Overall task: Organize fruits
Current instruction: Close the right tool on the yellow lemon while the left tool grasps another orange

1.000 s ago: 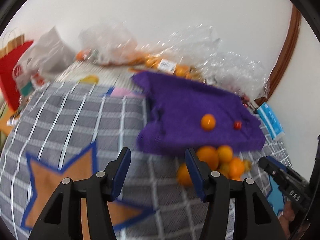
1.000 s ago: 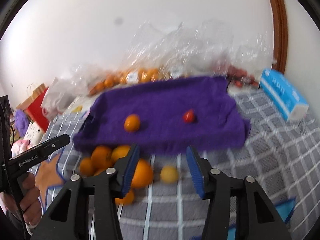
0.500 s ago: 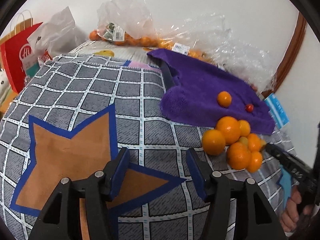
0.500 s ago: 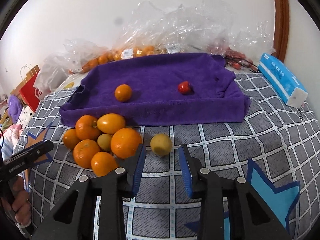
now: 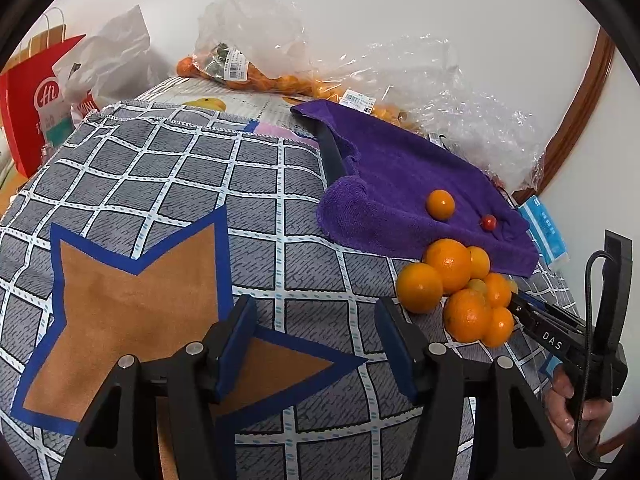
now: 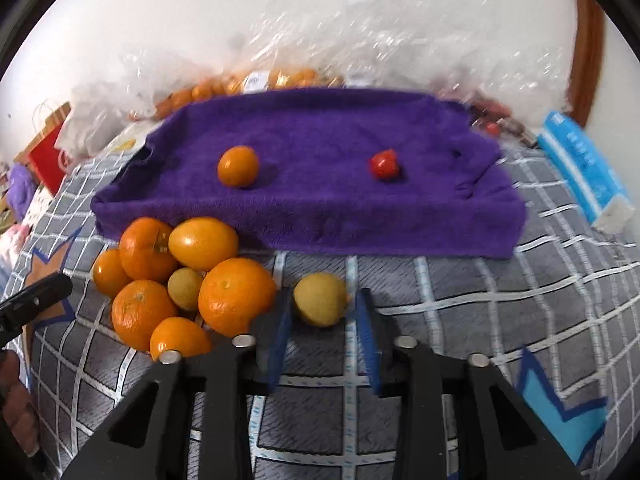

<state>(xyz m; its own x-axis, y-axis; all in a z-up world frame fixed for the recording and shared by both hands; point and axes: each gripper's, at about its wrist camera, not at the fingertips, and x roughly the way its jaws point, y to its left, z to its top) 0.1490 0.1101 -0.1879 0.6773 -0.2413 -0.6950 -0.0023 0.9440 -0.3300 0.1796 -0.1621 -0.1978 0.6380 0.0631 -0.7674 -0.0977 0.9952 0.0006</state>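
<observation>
A pale yellow fruit (image 6: 318, 304) lies on the checked cloth, apart from a pile of several oranges (image 6: 236, 292) to its left. My right gripper (image 6: 323, 298) has its jaws on either side of this fruit and they are closing; a thin gap still shows at each pad. Behind lies a purple towel (image 6: 320, 208) bearing one small orange (image 6: 238, 166) and a red cherry tomato (image 6: 384, 163). My left gripper (image 5: 316, 308) stands open over a brown star patch (image 5: 140, 280), nothing between its fingers, left of the orange pile (image 5: 448, 264).
Clear plastic bags with more oranges (image 5: 248, 72) line the wall at the back. A blue tissue pack (image 6: 584, 168) lies right of the towel. A red paper bag (image 5: 36, 96) stands off the far left edge.
My right gripper came down and forward onto the yellow fruit while its jaws narrowed around it. My left gripper dropped lower over the star patch, then stayed still.
</observation>
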